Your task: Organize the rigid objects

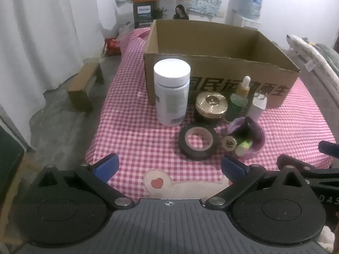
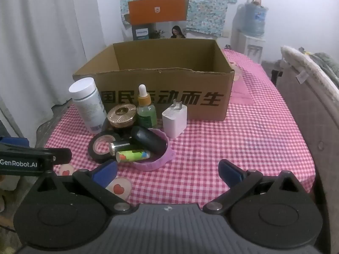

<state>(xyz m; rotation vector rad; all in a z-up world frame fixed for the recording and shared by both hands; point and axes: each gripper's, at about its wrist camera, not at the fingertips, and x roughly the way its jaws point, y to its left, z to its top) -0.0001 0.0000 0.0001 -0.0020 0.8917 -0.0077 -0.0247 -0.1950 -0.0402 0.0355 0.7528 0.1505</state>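
An open cardboard box [image 1: 211,76] [image 2: 161,89] stands on the pink checked tablecloth. In front of it are a white pill bottle [image 1: 171,93] [image 2: 88,105], a gold-lidded jar [image 1: 210,108] [image 2: 122,114], a green dropper bottle [image 1: 240,99] [image 2: 146,110], a white charger [image 1: 257,108] [image 2: 174,120], a black tape roll [image 1: 198,142] [image 2: 99,148], and a purple dish [image 1: 257,146] [image 2: 156,158] holding a black case and small tubes. My left gripper [image 1: 169,167] is open and empty, near the tape. My right gripper [image 2: 168,172] is open and empty, near the dish.
A wooden stool [image 1: 84,86] and a white curtain [image 1: 42,42] are on the left. A padded chair [image 2: 307,105] stands right of the table. A water dispenser [image 2: 252,31] and an orange box [image 2: 156,9] are at the back wall. The table's front edge is close below both grippers.
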